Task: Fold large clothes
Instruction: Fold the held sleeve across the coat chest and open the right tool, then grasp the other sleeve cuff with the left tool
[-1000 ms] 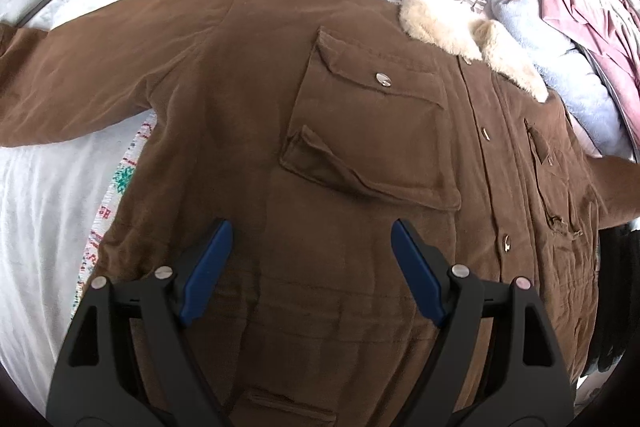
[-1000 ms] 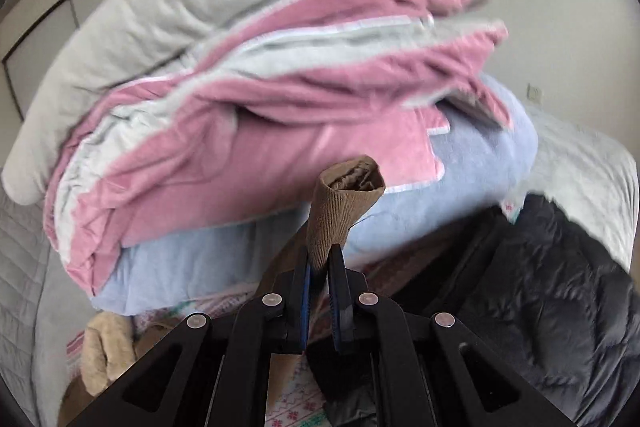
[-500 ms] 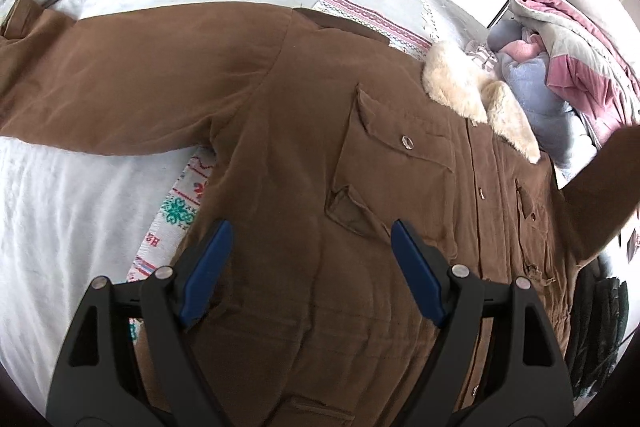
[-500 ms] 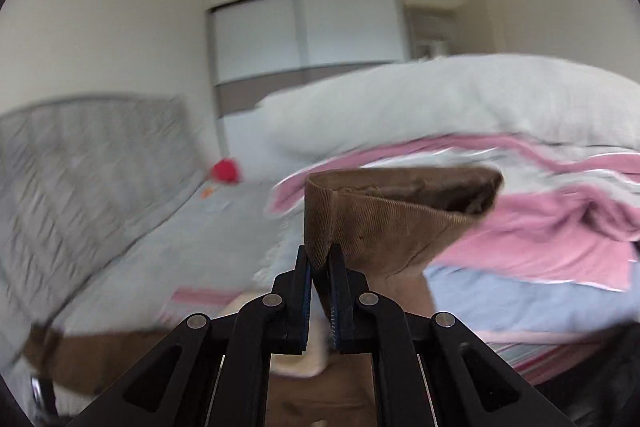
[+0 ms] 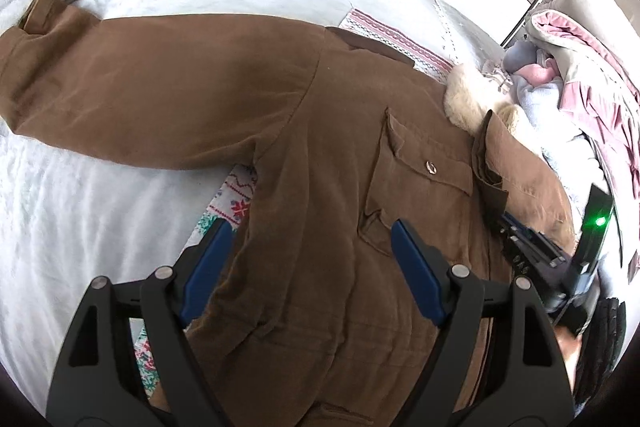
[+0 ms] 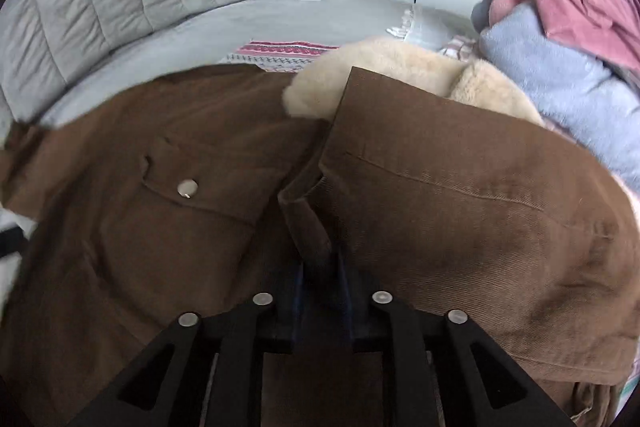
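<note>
One brown jacket (image 5: 304,187) lies spread front-up across the pale bed (image 5: 80,211), its cream fleece collar (image 6: 384,67) at the far end toward a single heap of folded pink, grey and blue bedding (image 6: 560,27). It has two sleeves: one (image 5: 132,99) stretches out flat to the left over the bed, the other (image 6: 460,195) lies folded across the chest at the right, its cuff edge overlapping the collar. One flap pocket with one metal snap (image 6: 187,187) shows on the chest, left of the folded sleeve. A patterned knit cloth (image 5: 236,199) peeks from under the jacket. There are two grippers. The left gripper (image 5: 308,267) hangs over the jacket's lower front with its blue pads (image 5: 416,275) wide apart and nothing between them. The right gripper (image 6: 322,287) sits low against the folded sleeve; its jaws have just been opening a little, a fold of brown cuff cloth between them, though whether the pads press it I cannot tell.
</note>
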A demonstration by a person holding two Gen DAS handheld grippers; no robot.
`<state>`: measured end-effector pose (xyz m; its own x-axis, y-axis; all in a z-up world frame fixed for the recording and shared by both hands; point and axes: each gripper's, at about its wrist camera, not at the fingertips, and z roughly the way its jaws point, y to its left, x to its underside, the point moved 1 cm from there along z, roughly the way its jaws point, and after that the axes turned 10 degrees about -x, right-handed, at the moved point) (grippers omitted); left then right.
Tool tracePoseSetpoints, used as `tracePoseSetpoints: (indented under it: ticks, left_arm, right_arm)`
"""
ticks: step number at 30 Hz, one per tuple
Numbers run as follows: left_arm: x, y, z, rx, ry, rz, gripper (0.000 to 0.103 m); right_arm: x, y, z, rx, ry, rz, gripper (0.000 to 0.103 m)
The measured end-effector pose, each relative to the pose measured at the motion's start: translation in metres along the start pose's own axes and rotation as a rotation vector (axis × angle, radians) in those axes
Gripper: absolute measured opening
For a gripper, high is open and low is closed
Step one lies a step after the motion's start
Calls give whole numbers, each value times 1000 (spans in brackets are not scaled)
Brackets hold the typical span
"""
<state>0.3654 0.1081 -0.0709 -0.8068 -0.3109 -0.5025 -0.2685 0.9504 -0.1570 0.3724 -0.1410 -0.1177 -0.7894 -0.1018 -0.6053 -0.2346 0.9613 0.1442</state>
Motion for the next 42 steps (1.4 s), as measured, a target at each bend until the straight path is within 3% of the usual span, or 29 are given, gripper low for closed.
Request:
tracePoseSetpoints:
  ticks: [4,7,9,12,14,16,18,19,21,25,29,30,33,37,39,42]
  left_arm:
    - [3,-4,1,-2,6,17,82]
    - [3,-4,-2,-4,-4,23,82]
    - [2,-1,-2,-2,-6,14,82]
    - [1,1,-1,0,-2,2,82]
    - [1,0,-1,3,0,2,82]
    - [1,-1,-1,3,-1,6,82]
    - [1,-2,0,1,0,11,82]
    - [1,-1,0,1,1,11,82]
    - [-1,5,-1,0,0,5,82]
    - [-16,45,-15,-97,-68,-89,82]
    - [-31,105,-29,-361,-127,-203,82]
    - [-34,119,-30,-397,-125,-242,82]
    - [-39,171,-27,-419,-95,-408,82]
    - [-41,233,-22,-505,-86,-639,82]
    - [-46,248,-20,-534,-131,-649,82]
    - [-51,264,-8,-500,-130,-694,81]
  right_arm:
    - [-3,4,-8,-45,22,-2,26]
    - [3,7,-23,-195,77,-18,39]
    - [4,4,-39,-214,49,-27,45]
    - [7,-31,-69,-182,-47,27,48]
    - [10,-71,-74,-74,-84,144,49]
    - [20,-98,-53,-3,-16,216,49]
    - [34,-107,-23,-11,95,229,49]
    - [39,-104,-22,3,58,200,49]
    - [37,-90,-30,48,94,156,49]
    - [36,-71,-86,-13,52,189,50]
    - [65,-56,-148,-70,18,239,76]
    - [74,-48,-160,-88,17,233,77]
    - [105,-44,-185,-166,-10,249,78]
    - [119,-65,-181,-173,-17,313,78]
    - [122,-78,-178,-164,0,370,78]
    - [131,-99,-185,-177,-23,436,78]
